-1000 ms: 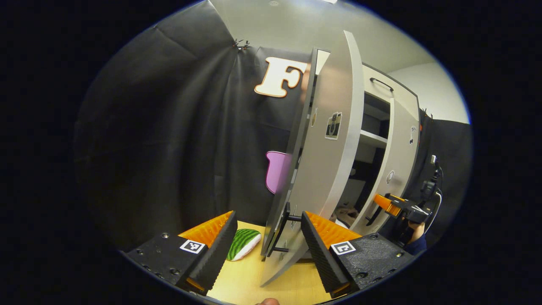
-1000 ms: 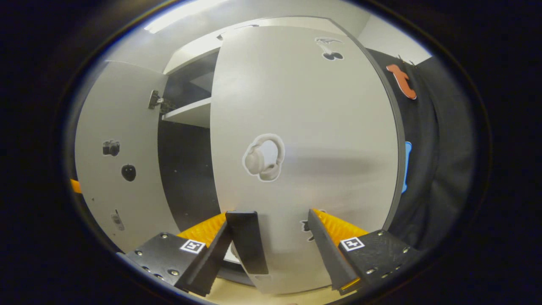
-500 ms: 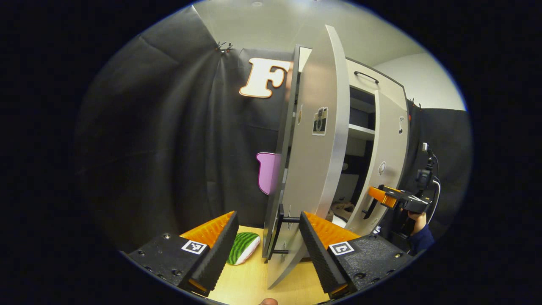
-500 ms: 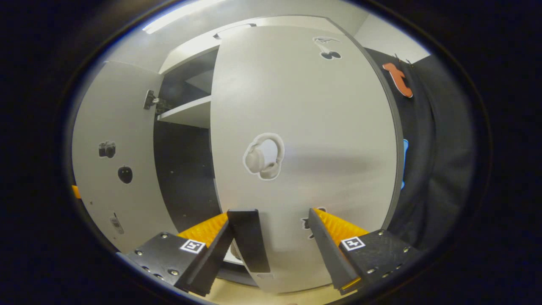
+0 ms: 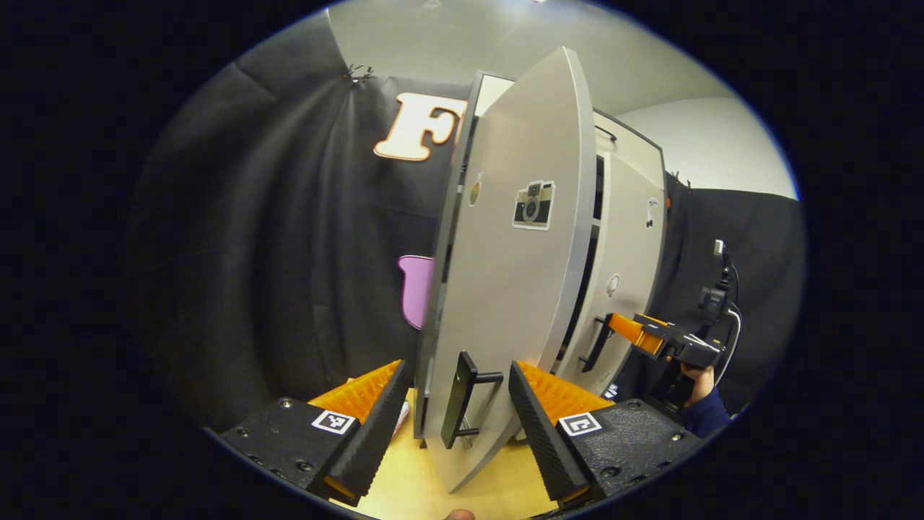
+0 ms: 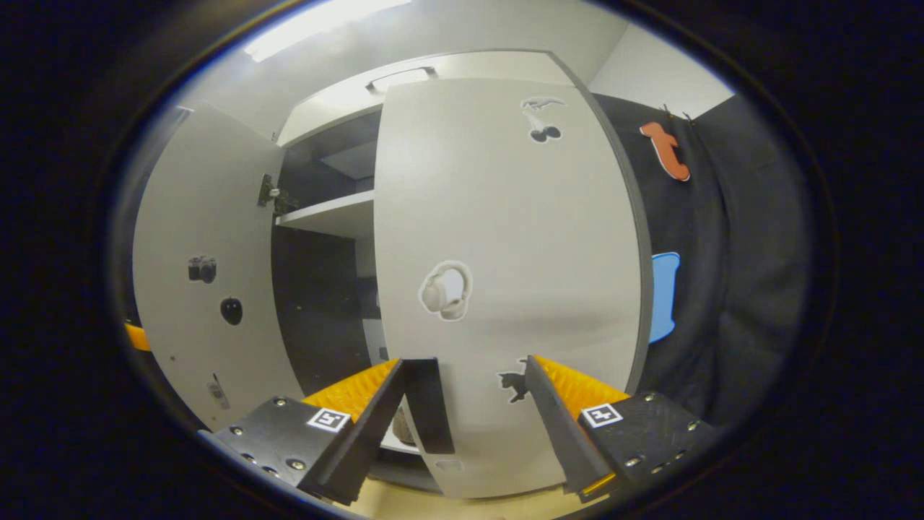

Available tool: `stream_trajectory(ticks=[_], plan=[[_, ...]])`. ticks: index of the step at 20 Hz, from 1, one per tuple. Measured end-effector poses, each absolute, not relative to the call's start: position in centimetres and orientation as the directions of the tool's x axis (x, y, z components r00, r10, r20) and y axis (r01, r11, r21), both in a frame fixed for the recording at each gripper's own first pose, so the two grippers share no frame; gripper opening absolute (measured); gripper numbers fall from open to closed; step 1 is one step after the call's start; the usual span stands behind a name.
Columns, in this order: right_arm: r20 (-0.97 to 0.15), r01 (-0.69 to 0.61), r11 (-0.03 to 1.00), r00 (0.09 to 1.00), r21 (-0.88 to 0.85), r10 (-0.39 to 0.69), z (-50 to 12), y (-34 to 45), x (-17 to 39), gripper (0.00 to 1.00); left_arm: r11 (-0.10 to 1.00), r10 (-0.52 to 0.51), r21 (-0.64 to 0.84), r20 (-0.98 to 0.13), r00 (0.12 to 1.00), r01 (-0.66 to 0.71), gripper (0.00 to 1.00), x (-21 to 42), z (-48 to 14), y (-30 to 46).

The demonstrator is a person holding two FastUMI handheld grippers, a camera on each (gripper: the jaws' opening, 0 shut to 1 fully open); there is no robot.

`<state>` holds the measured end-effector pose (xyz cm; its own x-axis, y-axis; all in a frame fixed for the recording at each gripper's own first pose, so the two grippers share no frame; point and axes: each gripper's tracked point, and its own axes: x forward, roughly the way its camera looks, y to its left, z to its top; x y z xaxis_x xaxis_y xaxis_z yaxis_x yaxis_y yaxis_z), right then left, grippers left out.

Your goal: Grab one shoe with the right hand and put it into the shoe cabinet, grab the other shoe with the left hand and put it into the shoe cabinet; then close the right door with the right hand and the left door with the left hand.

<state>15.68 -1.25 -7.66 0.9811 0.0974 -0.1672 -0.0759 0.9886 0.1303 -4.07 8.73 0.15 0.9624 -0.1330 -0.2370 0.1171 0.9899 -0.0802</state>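
Both doors have swung further toward shut. Left door point(image 5: 505, 289) now shows more of its front, and its black handle point(image 5: 456, 399) sits between the wide-apart fingers of the left gripper point(image 5: 455, 404). Right gripper point(image 6: 473, 404), also spread apart, sits at the right door point(image 6: 505, 289). The right gripper view shows a shelf point(image 6: 332, 215) inside the shoe cabinet point(image 6: 325, 123) and a bit of a shoe point(image 6: 401, 427) down low. The left gripper view shows a hand point(image 5: 694, 377) holding the other gripper.

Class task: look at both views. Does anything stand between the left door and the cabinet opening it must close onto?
Nothing visible does. The left door stands ajar, its handle between the open left tongs; the gap to the cabinet shows just a shelf inside.
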Motion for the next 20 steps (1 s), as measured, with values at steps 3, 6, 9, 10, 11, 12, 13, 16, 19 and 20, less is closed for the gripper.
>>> stream_trajectory(ticks=[3,6,9,10,11,12,13,16,19,20], plan=[[-0.167,-0.048,0.991,0.984,0.124,0.069,-7.3,-2.9,14.7,1.00,0.981,-0.186,-0.095,-0.239,0.953,0.167,0.87,-2.8,-0.2,6.6],[-0.176,-0.020,0.993,0.984,0.115,0.040,-7.2,-4.5,14.0,1.00,0.976,-0.209,-0.110,-0.235,0.949,0.187,0.87,-1.4,-0.7,5.4],[-0.185,0.006,0.994,0.983,0.105,0.014,-7.1,-6.0,13.4,1.00,0.966,-0.246,-0.133,-0.230,0.941,0.220,0.87,-0.7,-1.2,3.9],[-0.186,0.013,0.995,0.982,0.104,0.006,-7.0,-6.4,13.3,1.00,0.964,-0.254,-0.134,-0.229,0.940,0.228,0.87,-0.5,-1.2,3.6],[-0.187,0.019,0.994,0.982,0.104,0.001,-7.0,-6.7,13.0,0.97,0.965,-0.255,-0.128,-0.231,0.939,0.231,0.87,-0.1,-1.4,3.3],[-0.187,0.024,0.994,0.982,0.103,-0.004,-6.9,-7.0,13.0,1.00,0.966,-0.251,-0.118,-0.239,0.938,0.228,0.87,0.2,-1.7,3.3],[-0.186,0.027,0.994,0.982,0.101,-0.008,-6.8,-7.2,12.8,1.00,0.967,-0.252,-0.110,-0.249,0.935,0.231,0.87,0.5,-2.0,3.2],[-0.190,0.039,0.995,0.982,0.091,-0.021,-6.7,-7.9,12.5,1.00,0.959,-0.280,-0.126,-0.247,0.928,0.255,0.87,1.2,-2.3,2.0],[-0.193,0.049,0.995,0.981,0.092,-0.030,-6.7,-8.4,12.1,1.00,0.954,-0.298,-0.123,-0.262,0.918,0.275,0.87,2.1,-3.3,0.8],[-0.194,0.053,0.994,0.980,0.090,-0.035,-6.6,-8.6,11.9,1.00,0.953,-0.300,-0.124,-0.253,0.920,0.277,0.87,2.6,-3.3,0.6]])
